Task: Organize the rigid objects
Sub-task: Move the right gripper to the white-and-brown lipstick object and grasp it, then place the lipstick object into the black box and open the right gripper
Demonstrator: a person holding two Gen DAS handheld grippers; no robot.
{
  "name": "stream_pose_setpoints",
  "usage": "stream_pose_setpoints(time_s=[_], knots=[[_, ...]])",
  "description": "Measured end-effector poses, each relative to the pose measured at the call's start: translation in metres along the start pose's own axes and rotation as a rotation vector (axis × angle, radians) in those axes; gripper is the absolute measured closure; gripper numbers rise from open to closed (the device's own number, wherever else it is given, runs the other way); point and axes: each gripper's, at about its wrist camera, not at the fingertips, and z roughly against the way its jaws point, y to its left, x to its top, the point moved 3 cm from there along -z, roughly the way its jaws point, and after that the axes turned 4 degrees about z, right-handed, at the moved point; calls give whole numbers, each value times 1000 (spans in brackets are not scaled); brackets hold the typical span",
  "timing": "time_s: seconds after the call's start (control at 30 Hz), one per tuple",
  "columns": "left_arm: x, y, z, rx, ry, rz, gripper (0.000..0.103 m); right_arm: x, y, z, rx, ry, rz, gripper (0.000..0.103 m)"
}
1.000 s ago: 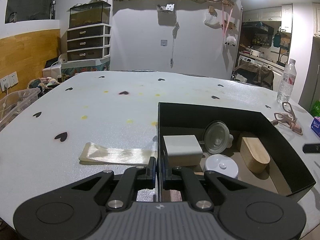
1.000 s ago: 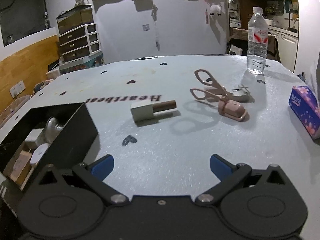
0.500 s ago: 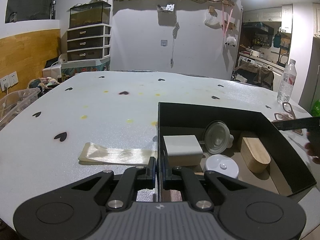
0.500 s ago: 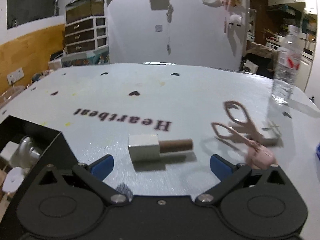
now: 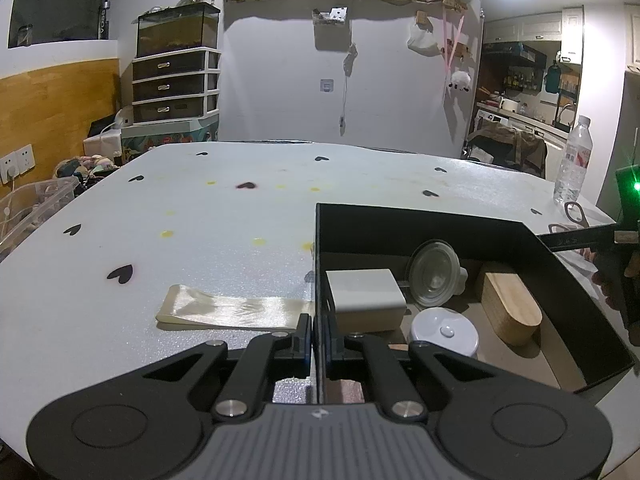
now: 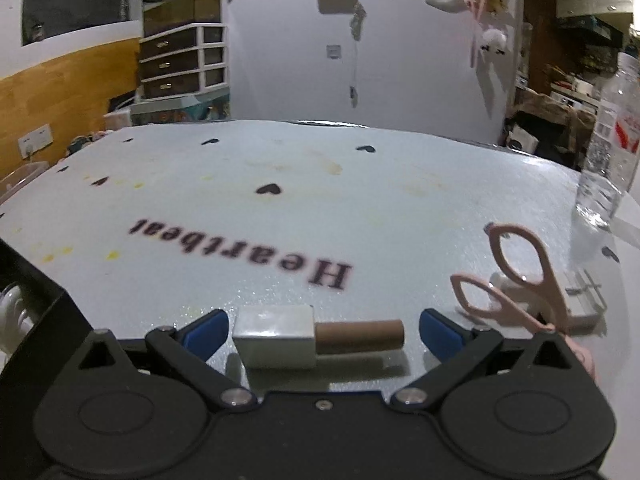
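Observation:
My left gripper (image 5: 318,334) is shut on the near left wall of a black box (image 5: 400,224). The box holds a white block (image 5: 364,292), a clear round lid (image 5: 434,272), a white round cap (image 5: 444,332) and a wooden oval piece (image 5: 510,306). My right gripper (image 6: 320,330) is open, its blue pads either side of a white block with a brown cylinder handle (image 6: 316,336) lying on the table, not closed on it. Pink scissors (image 6: 520,280) lie to its right. The box corner (image 6: 44,320) shows at the left.
A cream ribbon strip (image 5: 232,312) lies left of the box. A water bottle (image 6: 612,152) stands at the far right, a small white clip (image 6: 580,296) behind the scissors. The table (image 6: 320,184) carries heart prints and "Heartbeat" lettering.
My right gripper has moved forward and down onto the white-and-brown piece, which now lies between its open pads. The left gripper has stayed clamped on the box wall.

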Motion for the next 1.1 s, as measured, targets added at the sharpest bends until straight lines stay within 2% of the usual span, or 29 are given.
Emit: stream_pose_setpoints(time_s=[0.07, 0.33, 0.53, 0.67, 0.8, 0.93, 1.1], knots=[[0, 0, 0, 0, 1, 1, 98, -1, -1, 0, 17, 15, -6, 17], [0, 1, 0, -1, 1, 1, 98, -5, 4, 14, 29, 4, 9, 17], [0, 0, -1, 2, 1, 0, 98, 7, 23, 65, 108, -81, 44, 17], [0, 0, -1, 1, 1, 1, 98, 19, 54, 108, 199, -128, 168, 17], [0, -1, -1, -1, 0, 4, 98, 26, 90, 135, 291, -131, 356, 17], [0, -1, -1, -5, 0, 6, 98, 28, 122, 138, 388, -87, 528, 17], [0, 0, -1, -12, -2, 5, 98, 25, 152, 117, 435, -18, 724, 17]])
